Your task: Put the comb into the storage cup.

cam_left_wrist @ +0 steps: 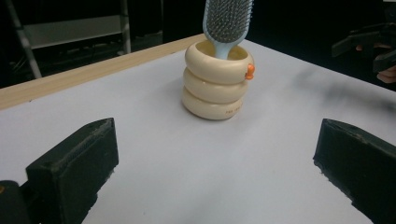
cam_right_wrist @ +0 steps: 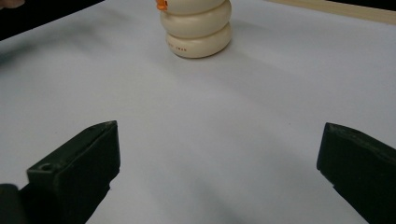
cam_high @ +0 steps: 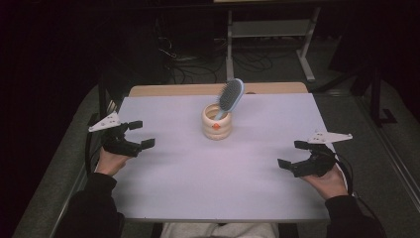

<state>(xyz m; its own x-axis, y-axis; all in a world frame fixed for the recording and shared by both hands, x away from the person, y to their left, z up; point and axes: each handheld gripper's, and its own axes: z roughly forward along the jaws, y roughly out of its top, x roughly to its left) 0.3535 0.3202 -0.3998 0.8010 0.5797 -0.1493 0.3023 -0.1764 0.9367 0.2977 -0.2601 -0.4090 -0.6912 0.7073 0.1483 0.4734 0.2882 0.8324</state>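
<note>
A cream holder made of 3 stacked rings stands upright on the pale tabletop, toward the far side and roughly midway between its left and right edges; a small orange knob sticks out from its upper ring on the side facing the person. A light blue hairbrush stands in the holder with its handle down inside the opening; its head rises above the rim and leans to the right and away, bristles turned toward the person's left.

The left tool rests near the left edge of the tabletop, held in the person's left hand; its 2 black jaws are spread wide with nothing between them, and in the left gripper view the holder and the brush stand well beyond those jaws. The right tool sits near the right edge, held in the right hand; its jaws are likewise spread apart and grip nothing, and in the right gripper view the lower rings of the holder appear far ahead across bare tabletop.

Both tools are well apart from the holder, 1 on each side of it; a strip of wooden edge shows beyond the far side of the pale surface.
</note>
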